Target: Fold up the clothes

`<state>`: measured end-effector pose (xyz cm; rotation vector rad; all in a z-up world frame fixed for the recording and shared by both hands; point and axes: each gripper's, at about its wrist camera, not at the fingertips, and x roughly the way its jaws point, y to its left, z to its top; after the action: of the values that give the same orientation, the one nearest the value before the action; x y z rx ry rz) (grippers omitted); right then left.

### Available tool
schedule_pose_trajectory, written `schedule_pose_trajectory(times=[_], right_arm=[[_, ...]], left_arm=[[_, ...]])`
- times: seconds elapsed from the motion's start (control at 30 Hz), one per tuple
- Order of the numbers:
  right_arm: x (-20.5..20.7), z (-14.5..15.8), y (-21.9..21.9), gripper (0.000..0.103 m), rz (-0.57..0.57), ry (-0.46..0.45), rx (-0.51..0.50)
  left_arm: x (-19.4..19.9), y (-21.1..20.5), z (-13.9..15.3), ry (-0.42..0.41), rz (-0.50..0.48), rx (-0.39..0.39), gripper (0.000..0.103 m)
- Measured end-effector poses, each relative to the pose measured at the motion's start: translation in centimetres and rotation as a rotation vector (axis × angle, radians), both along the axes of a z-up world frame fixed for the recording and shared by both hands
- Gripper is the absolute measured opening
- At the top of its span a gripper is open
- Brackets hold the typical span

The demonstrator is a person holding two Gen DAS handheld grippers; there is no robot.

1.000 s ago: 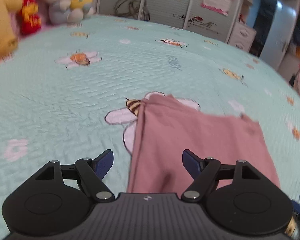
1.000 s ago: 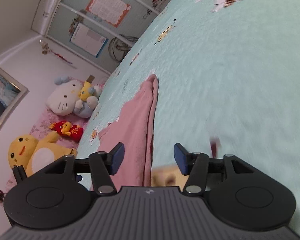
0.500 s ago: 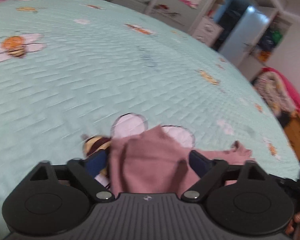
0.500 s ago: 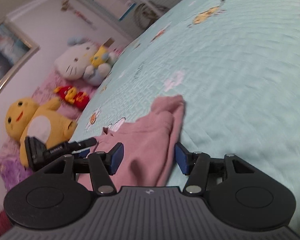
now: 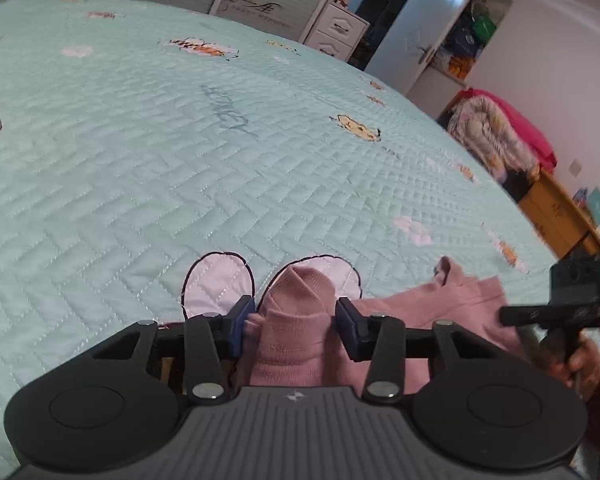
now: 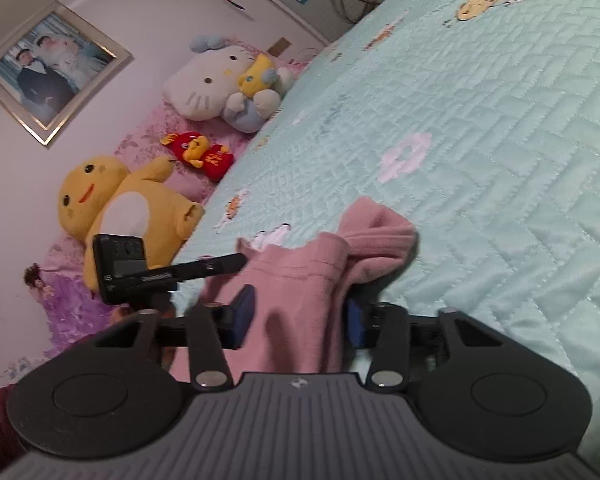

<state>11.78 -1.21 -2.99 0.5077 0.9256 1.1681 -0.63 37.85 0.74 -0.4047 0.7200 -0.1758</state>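
Your left gripper (image 5: 290,330) and right gripper (image 6: 298,322) have just been closing, each now pinching a bunched end of the pink garment (image 5: 440,304) lying on the quilt (image 5: 180,160); it looks soft, light and floppy, so grip through all layers

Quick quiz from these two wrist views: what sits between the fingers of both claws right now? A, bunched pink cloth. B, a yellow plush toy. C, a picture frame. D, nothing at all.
A: pink cloth fills the gap of the left claw, and the right claw straddles it too, on the quilt.
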Motion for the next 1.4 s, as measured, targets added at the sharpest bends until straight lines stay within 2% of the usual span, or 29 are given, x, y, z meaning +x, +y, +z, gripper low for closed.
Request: schedule_pose_trajectory(times=[0.07,0.13,0.2,0.33,0.37,0.43,0.47,0.53,0.57,0.6,0.7,0.77,0.87,0.97,1.1,1.2,1.3,1.4], right_arm=[[0.0,-0.2,-0.1,0.028,-0.019,0.005,-0.015],[-0.1,-0.2,-0.2,0.026,-0.03,0.004,-0.016],[-0.2,-0.3,-0.3,0.025,-0.035,-0.002,-0.017],[-0.1,-0.6,-0.6,0.032,-0.021,0.015,0.023],[0.0,-0.6,-0.6,0.036,-0.014,0.017,0.035],[-0.1,-0.4,-0.4,0.04,-0.002,0.006,0.034],[-0.3,-0.2,0.0,0.039,0.003,-0.008,0.02],[-0.7,0.1,0.7,0.031,0.008,-0.044,-0.027],[-1.1,0.4,1.0,0.015,-0.006,-0.063,-0.047],[-1.5,0.6,1.2,0.012,-0.022,-0.08,-0.067],[-3.1,1.6,1.5,0.01,-0.083,-0.133,-0.107],[-4.8,2.5,0.7,0.009,-0.145,-0.158,-0.087],[-7.9,4.4,-2.0,0.009,-0.258,-0.187,-0.043],[-11.6,7.0,-6.6,0.009,-0.373,-0.222,0.014],[-17.1,11.5,-14.3,0.009,-0.497,-0.3,0.07],[-21.4,15.8,-19.1,0.009,-0.562,-0.406,0.07],[-25.1,20.9,-22.0,0.009,-0.597,-0.544,0.019],[-27.4,24.5,-21.1,0.009,-0.57,-0.672,-0.103]], left_arm=[[0.2,-0.2,0.2,0.005,0.006,0.02,0.05],[0.1,0.0,0.4,0.01,0.024,0.007,0.051],[-0.2,-0.1,0.9,-0.003,0.036,0.041,0.055],[-0.7,-0.9,0.4,-0.006,-0.029,0.108,0.066],[-0.8,-1.0,0.3,-0.015,-0.042,0.11,0.072],[-0.8,-1.2,0.0,-0.023,-0.056,0.102,0.074],[-0.9,-1.2,-0.2,-0.027,-0.063,0.099,0.073],[-0.7,-1.8,-0.1,-0.027,-0.063,0.125,0.049],[-0.6,-2.1,0.1,-0.022,-0.067,0.132,0.029],[-0.6,-2.6,0.4,-0.017,-0.063,0.141,0.023],[-0.9,-5.8,2.2,-0.029,-0.061,0.316,0.021],[-1.2,-7.8,4.0,-0.049,-0.053,0.393,0.021],[-1.8,-11.4,8.1,-0.123,-0.073,0.438,0.02],[-2.4,-15.9,12.5,-0.216,-0.12,0.458,0.02],[-3.0,-23.4,17.4,-0.355,-0.216,0.442,0.02],[-3.0,-28.4,20.2,-0.463,-0.289,0.368,0.02],[-2.7,-31.4,21.8,-0.56,-0.347,0.262,0.02],[-2.0,-32.4,21.6,-0.616,-0.386,0.152,0.02]])
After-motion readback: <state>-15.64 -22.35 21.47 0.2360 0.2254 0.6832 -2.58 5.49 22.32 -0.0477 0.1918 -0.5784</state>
